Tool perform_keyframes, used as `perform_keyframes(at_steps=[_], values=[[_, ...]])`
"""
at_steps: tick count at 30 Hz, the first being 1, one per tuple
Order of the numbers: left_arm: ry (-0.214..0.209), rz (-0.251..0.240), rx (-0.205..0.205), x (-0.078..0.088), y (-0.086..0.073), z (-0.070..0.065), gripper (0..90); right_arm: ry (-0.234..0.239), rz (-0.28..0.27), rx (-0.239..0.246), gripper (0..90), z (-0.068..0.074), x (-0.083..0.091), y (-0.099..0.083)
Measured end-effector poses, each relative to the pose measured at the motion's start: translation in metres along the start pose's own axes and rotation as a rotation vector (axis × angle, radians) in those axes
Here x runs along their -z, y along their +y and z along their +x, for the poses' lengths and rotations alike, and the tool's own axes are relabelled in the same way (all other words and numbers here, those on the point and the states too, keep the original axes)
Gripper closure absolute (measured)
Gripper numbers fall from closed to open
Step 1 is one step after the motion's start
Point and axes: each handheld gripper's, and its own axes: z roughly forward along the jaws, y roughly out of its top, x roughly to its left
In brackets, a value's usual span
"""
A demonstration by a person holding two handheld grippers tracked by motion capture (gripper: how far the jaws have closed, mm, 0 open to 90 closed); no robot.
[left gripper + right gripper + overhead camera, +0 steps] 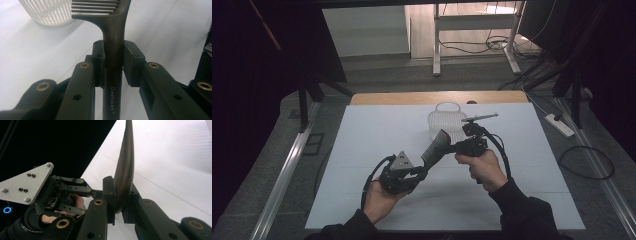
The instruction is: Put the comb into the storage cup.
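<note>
I've got the dark comb (435, 145) held in the air above the desk (362, 150), just this side of the white basket (447, 121). My left gripper (113, 58) has its fingers (98, 60) clamped on the handle, and my right gripper (119, 195) is closed on the comb's wider part. Both hands gripping one stiff comb: if I pull or twist unevenly, it could bend, snap or slip out toward the basket.

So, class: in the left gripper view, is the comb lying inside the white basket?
No: the comb is clamped in the left claw, with the white basket apart behind it.
</note>
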Motion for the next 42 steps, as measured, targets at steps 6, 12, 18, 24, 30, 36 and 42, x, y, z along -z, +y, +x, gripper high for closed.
perform_keyframes(at_steps=[6, 12, 18, 24, 30, 36, 42], values=[[-0.014, -0.011, 0.01, 0.001, 0.0, 0.001, 70.3, 0.003, -0.015, 0.012, 83.7, 0.002, 0.001, 0.0], [-0.017, -0.011, 0.004, 0.001, 0.001, 0.0, 61.1, -0.014, -0.024, 0.05, 83.6, 0.005, 0.002, -0.001], [-0.012, 0.001, 0.009, 0.0, 0.0, 0.001, 51.6, -0.025, -0.034, 0.056, 83.6, 0.004, 0.006, -0.001], [-0.004, -0.005, 0.025, 0.001, -0.002, 0.003, 41.0, -0.038, -0.049, 0.063, 83.6, 0.003, 0.011, -0.001], [-0.001, -0.01, 0.046, 0.003, -0.004, 0.007, 33.0, -0.047, -0.059, 0.073, 83.6, 0.004, 0.015, -0.001], [0.01, -0.016, 0.055, 0.004, -0.006, 0.009, 23.9, -0.047, -0.066, 0.078, 83.6, 0.004, 0.017, -0.001], [-0.023, -0.016, 0.084, 0.005, -0.008, 0.011, 12.3, -0.051, -0.072, 0.09, 83.6, 0.006, 0.02, -0.001]])
